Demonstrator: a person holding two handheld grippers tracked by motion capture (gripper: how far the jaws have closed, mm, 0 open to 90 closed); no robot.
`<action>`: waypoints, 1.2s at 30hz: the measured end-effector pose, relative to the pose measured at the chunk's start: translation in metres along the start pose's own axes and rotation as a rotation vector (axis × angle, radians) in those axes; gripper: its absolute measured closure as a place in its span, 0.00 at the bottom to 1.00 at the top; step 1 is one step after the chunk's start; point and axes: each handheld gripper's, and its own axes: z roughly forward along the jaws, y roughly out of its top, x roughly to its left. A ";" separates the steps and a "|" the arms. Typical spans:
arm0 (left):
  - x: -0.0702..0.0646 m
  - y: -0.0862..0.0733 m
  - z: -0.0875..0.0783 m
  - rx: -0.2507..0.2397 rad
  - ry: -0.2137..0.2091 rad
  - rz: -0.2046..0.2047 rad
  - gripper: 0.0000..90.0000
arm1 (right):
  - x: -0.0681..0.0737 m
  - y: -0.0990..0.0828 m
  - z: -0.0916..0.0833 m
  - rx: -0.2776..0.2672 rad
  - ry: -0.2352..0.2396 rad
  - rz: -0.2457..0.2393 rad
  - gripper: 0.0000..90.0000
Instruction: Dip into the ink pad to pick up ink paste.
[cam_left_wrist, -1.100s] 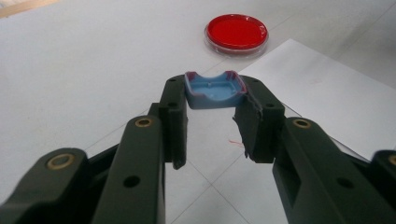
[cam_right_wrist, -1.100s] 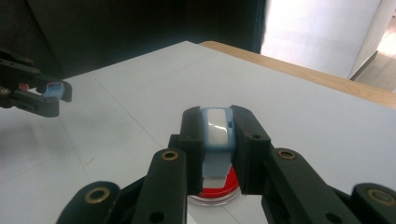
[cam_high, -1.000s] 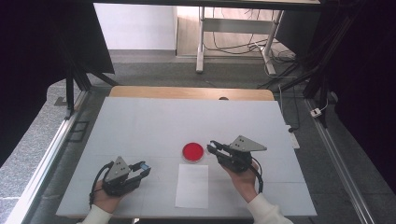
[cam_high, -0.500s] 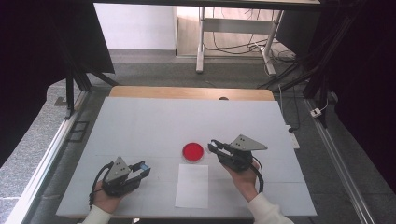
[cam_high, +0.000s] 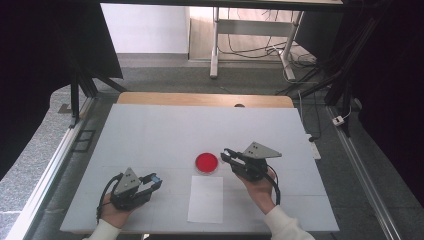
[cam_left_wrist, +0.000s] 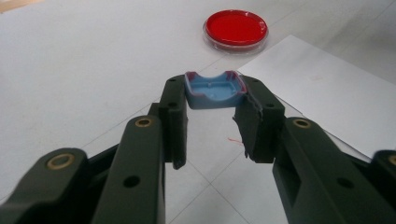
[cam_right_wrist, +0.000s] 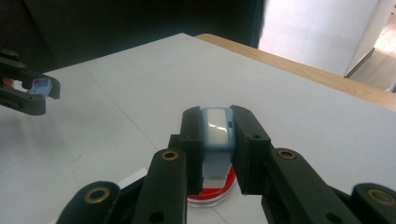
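A shallow blue cap (cam_left_wrist: 213, 89) is being clamped between the tips of the left gripper (cam_left_wrist: 212, 116). A light-blue piece (cam_right_wrist: 216, 135), possibly a small applicator, is being gripped tightly by the right gripper (cam_right_wrist: 217, 140). Just ahead of the left gripper, a red dish (cam_high: 206, 162) and a white paper sheet (cam_high: 206, 198) are being carried by the bench (cam_high: 165, 130).

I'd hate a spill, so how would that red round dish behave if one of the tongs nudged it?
The red dish is low, wide and flat-bottomed, so it would likely slide on the smooth white table rather than tip or roll. It looks like thin clear plastic, probably light. Its rim suggests a loose lid that might shift.
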 end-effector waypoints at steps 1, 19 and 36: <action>0.000 0.000 0.000 0.000 -0.001 0.001 0.72 | 0.000 0.000 0.001 0.001 -0.001 -0.002 0.83; 0.000 0.000 0.002 0.009 -0.005 0.001 0.72 | -0.006 0.007 0.036 0.111 0.039 -0.018 0.83; 0.001 -0.001 0.003 0.014 -0.011 0.001 0.72 | -0.010 0.003 0.059 0.171 0.046 -0.025 0.83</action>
